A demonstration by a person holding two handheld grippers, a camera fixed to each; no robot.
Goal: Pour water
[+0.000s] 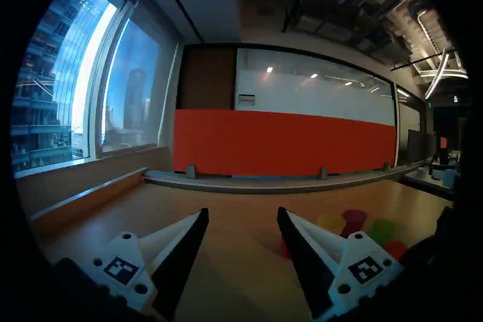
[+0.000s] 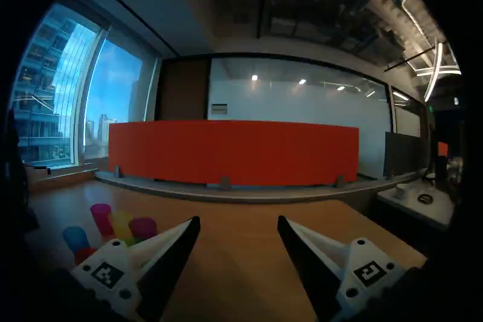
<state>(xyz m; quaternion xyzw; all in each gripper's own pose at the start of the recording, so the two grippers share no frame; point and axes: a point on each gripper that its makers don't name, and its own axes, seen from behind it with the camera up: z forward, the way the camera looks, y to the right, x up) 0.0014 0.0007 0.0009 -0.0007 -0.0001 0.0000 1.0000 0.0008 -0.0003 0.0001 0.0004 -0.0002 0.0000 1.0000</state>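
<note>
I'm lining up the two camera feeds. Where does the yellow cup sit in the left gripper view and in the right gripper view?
Left gripper view: yellow cup lower right of centre, just right of the left claw.
Right gripper view: yellow cup lower left, to the left of the right claw.
Shared landmark: the orange partition, running across the middle of both.

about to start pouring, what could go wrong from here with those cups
1. The cups stand bunched together on the table, so the open right gripper reaching for one could tip its neighbours.
2. A finger of the open left gripper hides part of the bunch, so its approach may clip one.
</note>
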